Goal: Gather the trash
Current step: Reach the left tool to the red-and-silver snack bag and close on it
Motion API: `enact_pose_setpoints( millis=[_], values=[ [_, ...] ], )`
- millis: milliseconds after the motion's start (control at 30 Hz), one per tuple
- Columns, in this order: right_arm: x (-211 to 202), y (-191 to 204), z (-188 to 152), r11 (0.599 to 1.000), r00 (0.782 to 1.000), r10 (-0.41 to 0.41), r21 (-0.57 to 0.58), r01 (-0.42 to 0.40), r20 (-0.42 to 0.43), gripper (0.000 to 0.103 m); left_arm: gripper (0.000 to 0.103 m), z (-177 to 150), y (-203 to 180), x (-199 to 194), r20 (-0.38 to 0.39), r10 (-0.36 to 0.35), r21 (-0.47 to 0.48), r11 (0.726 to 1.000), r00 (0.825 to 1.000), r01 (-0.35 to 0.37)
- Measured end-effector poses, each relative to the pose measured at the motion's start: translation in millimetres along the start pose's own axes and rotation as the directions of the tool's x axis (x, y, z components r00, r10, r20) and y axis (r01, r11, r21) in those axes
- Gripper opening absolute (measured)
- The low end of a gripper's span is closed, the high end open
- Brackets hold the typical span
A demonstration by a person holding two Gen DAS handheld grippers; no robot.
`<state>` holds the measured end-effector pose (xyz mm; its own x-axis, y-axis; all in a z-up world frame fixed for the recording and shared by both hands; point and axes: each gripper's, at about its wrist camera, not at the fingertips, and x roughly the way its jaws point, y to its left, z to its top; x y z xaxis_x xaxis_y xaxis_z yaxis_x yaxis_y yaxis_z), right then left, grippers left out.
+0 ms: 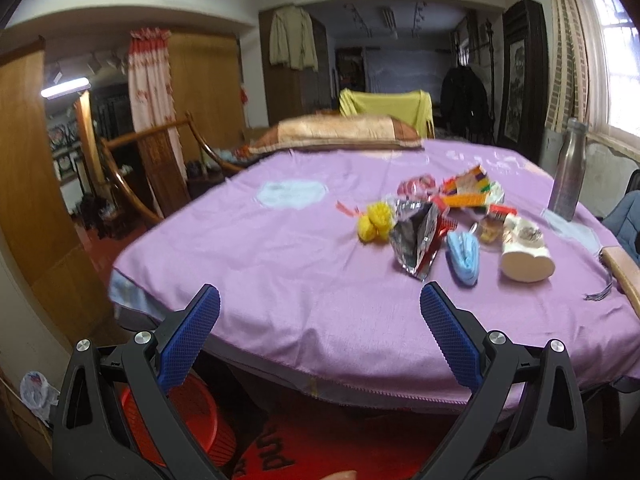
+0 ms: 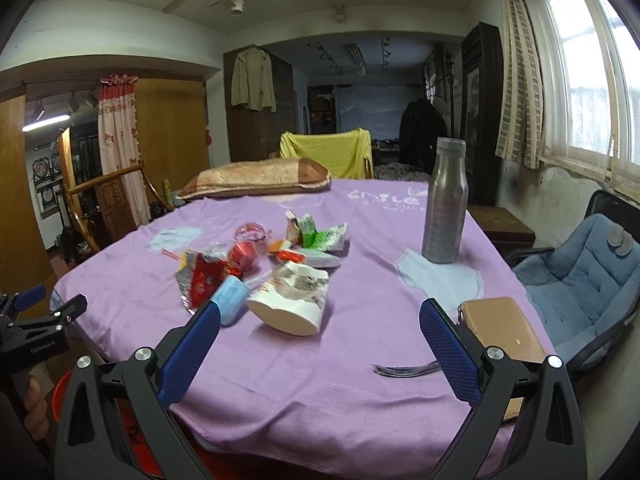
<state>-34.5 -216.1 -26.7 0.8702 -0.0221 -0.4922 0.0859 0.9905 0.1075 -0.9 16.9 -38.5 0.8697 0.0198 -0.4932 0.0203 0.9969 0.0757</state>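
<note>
Both sets of jaws are spread and empty as I hold the left gripper [image 1: 320, 312] and right gripper [image 2: 320, 320] at the near edge of the tabletop [image 1: 280, 288]. Nearest my right lies a crumpled paper cup [image 2: 290, 300], touching a blue face mask [image 2: 230, 300] and a foil wrapper [image 2: 198, 282]; the trash pile [image 2: 272, 256] spreads behind. I judge the loose purple cloth may snag in a low grasp, and a wide sweep could tip the steel bottle [image 2: 445, 204]. The red basket [image 1: 188, 420] waits below. The left tool reads "GenRobot.AI".
</note>
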Motion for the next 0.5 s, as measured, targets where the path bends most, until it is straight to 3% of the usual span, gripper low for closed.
enact_pose_setpoints(
  millis=[267, 400, 500],
  values=[
    [53, -15, -5, 0.999, 0.995, 0.001, 0.039, 0.003, -0.099, 0.098, 0.096, 31, -13, 75, -0.124, -0.148, -0.036, 0.989, 0.981, 0.145],
    [77, -17, -4, 0.999, 0.990, 0.012, 0.049, -0.005, -0.141, 0.098, 0.096, 51, -40, 103, -0.141, -0.234, -0.004, 0.972, 0.962, 0.236],
    [90, -17, -4, 0.999, 0.986, 0.016, 0.051, -0.007, -0.167, 0.098, 0.096, 62, -62, 131, -0.183, -0.257, 0.011, 0.965, 0.949, 0.263]
  ],
)
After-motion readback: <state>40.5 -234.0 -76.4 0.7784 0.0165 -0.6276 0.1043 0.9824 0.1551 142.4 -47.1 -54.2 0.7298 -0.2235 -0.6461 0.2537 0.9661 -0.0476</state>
